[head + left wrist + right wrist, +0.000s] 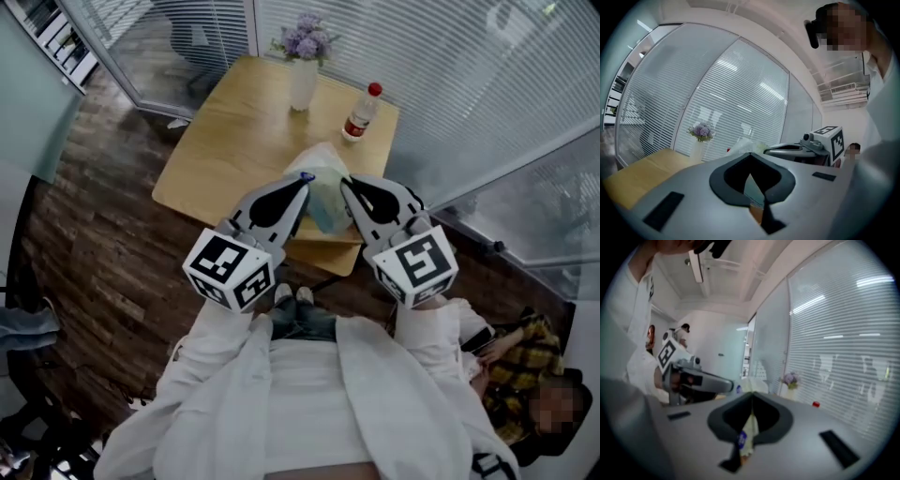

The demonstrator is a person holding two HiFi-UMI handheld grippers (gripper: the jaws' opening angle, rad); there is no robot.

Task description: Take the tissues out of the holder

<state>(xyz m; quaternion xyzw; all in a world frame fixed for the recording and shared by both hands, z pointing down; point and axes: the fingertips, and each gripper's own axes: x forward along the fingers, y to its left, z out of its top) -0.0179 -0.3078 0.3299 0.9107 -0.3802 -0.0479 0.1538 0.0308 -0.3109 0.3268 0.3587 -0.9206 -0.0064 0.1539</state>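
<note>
**Item 1, your left gripper** point(305, 180): the jaws are drawn together at the tips, as the left gripper view point(750, 154) shows. A narrow slit stays below the tips, and a pale green surface and a bit of wood show through it. The tip sits against the left side of the tissue holder.

**Item 2, your right gripper** point(345, 180): the jaws meet at the tips in the right gripper view point(752, 394). A pale wrapper with a blue mark shows through the slit beneath them. You cannot tell whether any of it is pinched. The tip rests against the holder's right side.

**Item 3, tissue holder** point(328, 208): a pale green, soft-looking body. It stands on the table point(234, 141) near its front edge, between your 2 gripper tips.

**Item 4, tissues** point(317, 157): a white tuft rising from the top of the holder, just beyond both tips.

**Item 5, vase** point(303, 82): white and upright at the far edge of the table, holding purple flowers point(307, 37).

**Item 6, bottle** point(361, 112): it has a red cap, stands upright at the far right corner, and is well apart from the holder.

**Item 7, marker cubes**: 1 per gripper, left point(230, 267) and right point(415, 265), both close in front of your white coat.

**Item 8, seated person** point(511, 375): at your lower right, wearing a yellow checked garment.
</note>
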